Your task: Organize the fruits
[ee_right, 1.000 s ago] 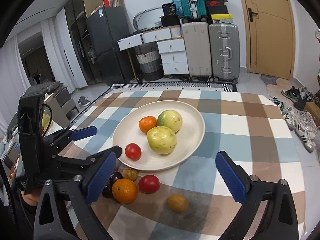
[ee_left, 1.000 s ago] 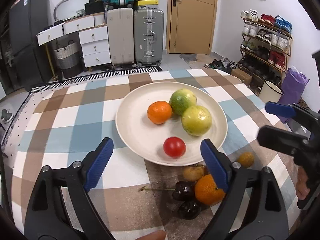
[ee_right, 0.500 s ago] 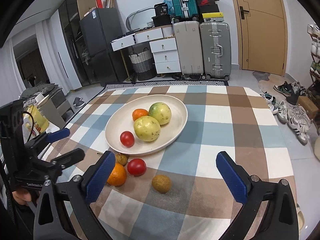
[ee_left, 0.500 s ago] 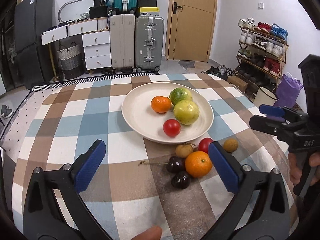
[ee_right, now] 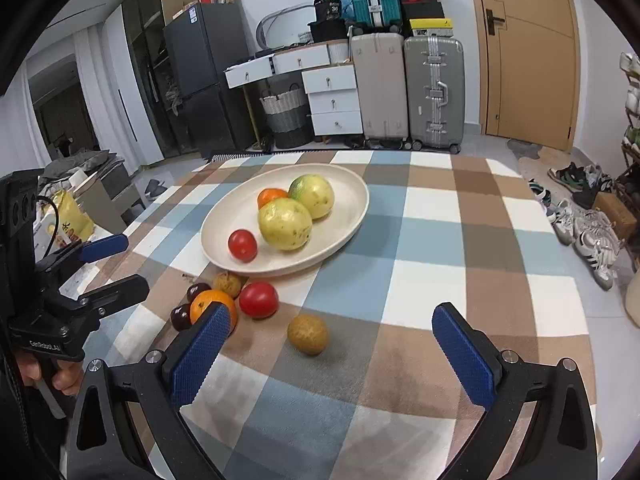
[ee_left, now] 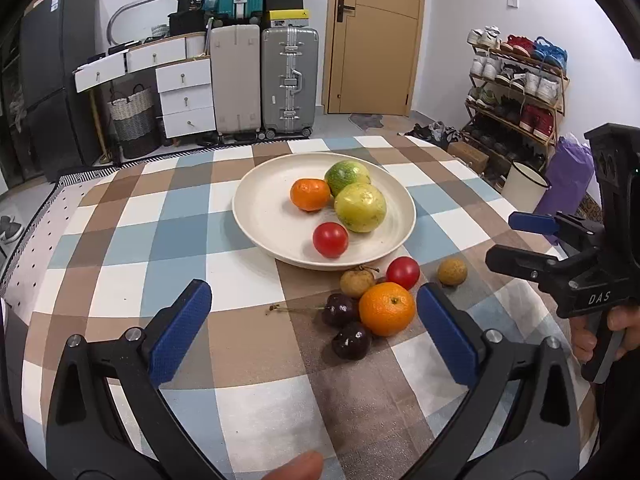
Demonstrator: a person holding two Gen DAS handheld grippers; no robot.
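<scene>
A cream plate (ee_left: pixel 256 216) (ee_right: pixel 344 236) on the checked tablecloth holds two yellow-green fruits (ee_left: pixel 360 207), a small orange (ee_left: pixel 310 195) and a red tomato (ee_left: pixel 330 239). In front of the plate lie an orange (ee_left: pixel 386 309) (ee_right: pixel 209 304), a red tomato (ee_left: pixel 403 273) (ee_right: pixel 259 300), two dark cherries (ee_left: pixel 340 310), a brown longan (ee_left: pixel 357 282) and another longan (ee_left: pixel 452 272) (ee_right: pixel 308 334) apart to the right. My left gripper (ee_left: pixel 314 332) stands open and empty, just short of the loose fruit. My right gripper (ee_right: pixel 331 350) is open too, with the lone longan lying ahead between its fingers, untouched.
Suitcases (ee_left: pixel 264 80), a white drawer unit (ee_left: pixel 182 96) and a door (ee_left: pixel 376 36) stand beyond the table's far edge. A shoe rack (ee_left: pixel 516 80) and a white bucket (ee_left: pixel 524 184) are at the right. The tablecloth (ee_right: pixel 460 240) is bare right of the plate.
My left gripper drew back from over the plate, leaving the red tomato there, and its jaws spread wider. My right gripper sank and moved closer to the lone longan.
</scene>
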